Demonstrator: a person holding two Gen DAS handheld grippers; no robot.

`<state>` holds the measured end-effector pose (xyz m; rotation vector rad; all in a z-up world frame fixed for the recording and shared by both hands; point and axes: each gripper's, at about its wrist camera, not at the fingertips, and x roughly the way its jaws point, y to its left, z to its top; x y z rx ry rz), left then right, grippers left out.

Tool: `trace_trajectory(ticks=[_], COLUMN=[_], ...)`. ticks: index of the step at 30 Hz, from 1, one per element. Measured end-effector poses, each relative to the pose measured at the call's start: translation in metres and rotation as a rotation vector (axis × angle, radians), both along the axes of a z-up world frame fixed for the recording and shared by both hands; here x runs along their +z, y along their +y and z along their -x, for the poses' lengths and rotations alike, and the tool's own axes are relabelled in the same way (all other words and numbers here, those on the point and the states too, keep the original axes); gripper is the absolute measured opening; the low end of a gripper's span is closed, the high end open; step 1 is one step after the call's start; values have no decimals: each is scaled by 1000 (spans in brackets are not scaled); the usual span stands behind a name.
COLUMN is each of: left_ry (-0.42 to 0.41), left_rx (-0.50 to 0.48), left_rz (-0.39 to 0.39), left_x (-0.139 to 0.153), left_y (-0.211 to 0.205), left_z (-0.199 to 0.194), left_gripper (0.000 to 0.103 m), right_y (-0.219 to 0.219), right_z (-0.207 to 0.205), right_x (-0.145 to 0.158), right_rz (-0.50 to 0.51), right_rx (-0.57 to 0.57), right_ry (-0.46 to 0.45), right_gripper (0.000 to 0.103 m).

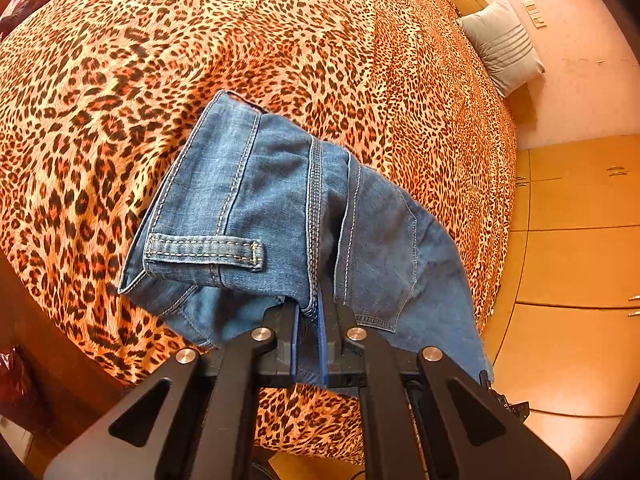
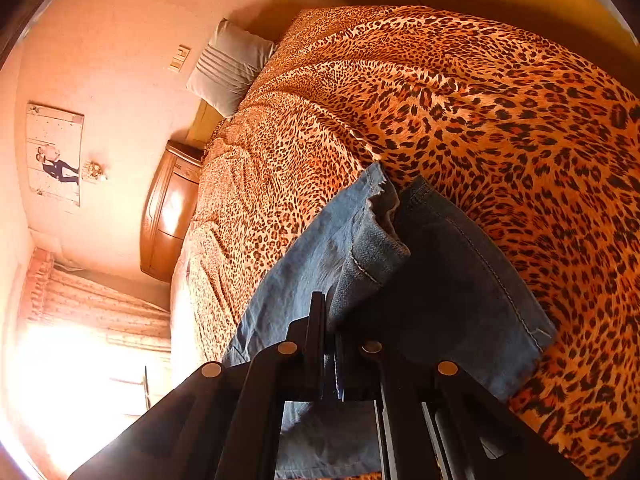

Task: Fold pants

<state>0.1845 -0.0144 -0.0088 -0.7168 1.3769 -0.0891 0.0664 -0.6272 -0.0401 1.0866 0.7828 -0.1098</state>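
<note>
Pants [image 1: 256,216] are held just above the bed [image 1: 120,80]. Left hand-held gripper [image 1: 308,320] is clenched on waistband seam; right hand-held gripper [image 2: 330,320] is clamped on leg hem. Denim judged soft, floppy, fairly heavy; thick seams/hems are best grip pts.

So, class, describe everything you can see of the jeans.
The jeans are faded blue denim with pale double stitching, a belt loop and a waistband. The left gripper is shut on the seam near the waistband; the right gripper is shut on a frayed hem end. They hang bunched over the leopard-print bedspread.
</note>
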Motion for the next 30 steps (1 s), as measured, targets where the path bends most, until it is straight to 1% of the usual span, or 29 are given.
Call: trace_trajectory(ticks=[2,4,5,6,7,8,9,10,12,13,15,17,18,19,20,21,22,23,25,26,28,30], left_ry=[60,178,240,273,269,267,264,252,213,196,167,137,126,117,115,119,122,130,160,178,221,250], left_rx=[-7,9,25,51,70,70,52,19,-61,-97,-134,-136,-122,-102,-76,-46,-10,20,47,52,61,76], left_rz=[-31,-30,-16,11,32,35,29,16,-15,-15,8,15,-6,-33,-52,-51,-38,-23,0,1,-10,22], left_x=[-24,-65,-86,-99,-103,-101,-97,-90,-74,-67,-52,-40,-36,-33,-32,-34,-36,-40,-52,-58,-72,-81], left_y=[4,11,14,19,24,26,26,25,27,30,42,57,67,76,83,88,91,94,91,88,81,75], left_z=[17,27,32,35,37,37,36,35,35,37,45,50,45,37,27,15,1,-11,-37,-49,-67,-76], left_gripper=[5,6,7,7,9,10,10,11,12,14,14,15,16,22,34,41,48,49,49,49,49,49], right_y=[5,7,7,5,2,-1,-3,-5,-10,-15,-26,-40,-45,-49,-50,-51,-50,-49,-44,-43,-43,-46], right_z=[24,43,51,57,63,68,72,74,75,76,82,84,80,72,60,45,28,9,-31,-52,-86,-114], right_x=[-12,-40,-56,-72,-85,-91,-93,-91,-79,-71,-51,-33,-25,-18,-12,-7,-4,-1,-1,-4,-13,-34], right_rz=[1,10,10,-2,-24,-48,-74,-79,-33,-4,60,110,133,155,174,191,200,210,223,228,273,306], right_rx=[17,19,14,1,-18,-42,-61,-66,-55,-52,-72,-100,-100,-83,-58,-32,3,29,75,100,117,130], right_ry=[51,155,216,266,295,304,291,290,311,306,298,285,281,280,278,269,255,245,224,226,261,352], right_gripper=[3,4,6,7,8,9,7,10,27,38,41,41,41,42,45,47,54,59,60,63,63,63])
